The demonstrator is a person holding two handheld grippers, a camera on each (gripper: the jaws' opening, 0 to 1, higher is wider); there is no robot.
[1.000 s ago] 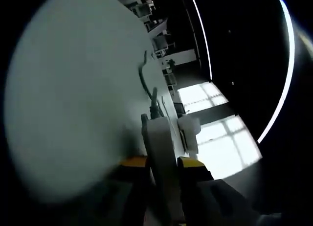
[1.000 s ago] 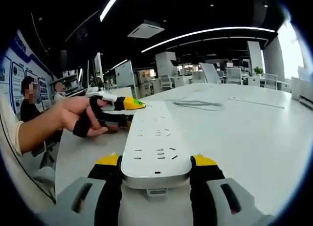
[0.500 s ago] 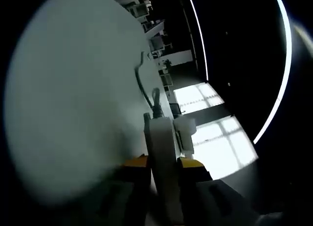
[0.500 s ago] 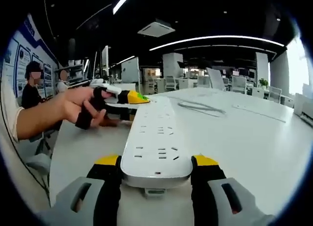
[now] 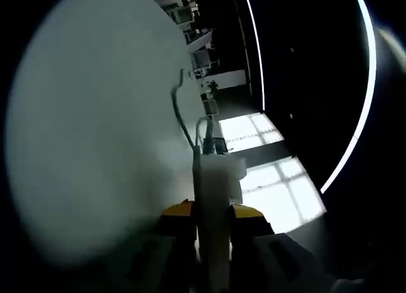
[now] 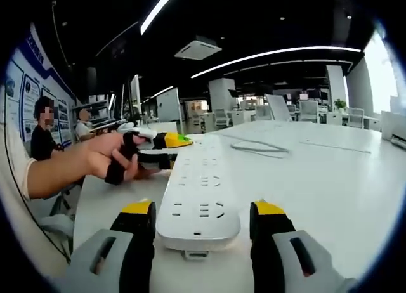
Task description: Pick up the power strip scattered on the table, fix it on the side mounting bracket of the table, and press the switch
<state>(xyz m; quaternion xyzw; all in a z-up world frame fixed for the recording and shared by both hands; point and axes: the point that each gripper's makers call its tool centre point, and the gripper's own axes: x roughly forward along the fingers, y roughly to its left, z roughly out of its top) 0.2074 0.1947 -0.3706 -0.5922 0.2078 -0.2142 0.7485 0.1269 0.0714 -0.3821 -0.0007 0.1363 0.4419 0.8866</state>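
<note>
Right gripper [image 6: 203, 218]: 2 yellow-tipped fingers [image 6: 137, 212] set against the 2 long sides of the near end of the power strip [image 6: 202, 191], clamped on it; grey finger bodies below. Power strip: white, long, face up with several rows of socket holes visible, running away from the right gripper view's camera over the white tabletop [image 6: 330, 179]; whether its underside touches the tabletop cannot be told. Left gripper [image 5: 212, 212]: 2 yellow-tipped fingers [image 5: 178, 210] closed on the narrow edges of the same power strip [image 5: 214, 191], seen edge-on in the left gripper view as a slim white bar standing up between them. In the right gripper view this left gripper [image 6: 170, 141] appears at the far left side of the strip, yellow and green tip against the strip's edge, held by a person's hand [image 6: 111, 158] with a black strap across it and a bare forearm behind. Cable [image 5: 181, 112]: dark, leaves the far end of the strip and curves across the tabletop [image 5: 95, 115] in the left gripper view; in the right gripper view a cable [image 6: 257, 147] lies in a loose loop on the tabletop beyond the strip. Surroundings: office hall with white desks and chairs, linear ceiling lights [image 6: 266, 54], bright windows [image 5: 266, 179], wall posters at far left, 2 people seated in the background at left.
</note>
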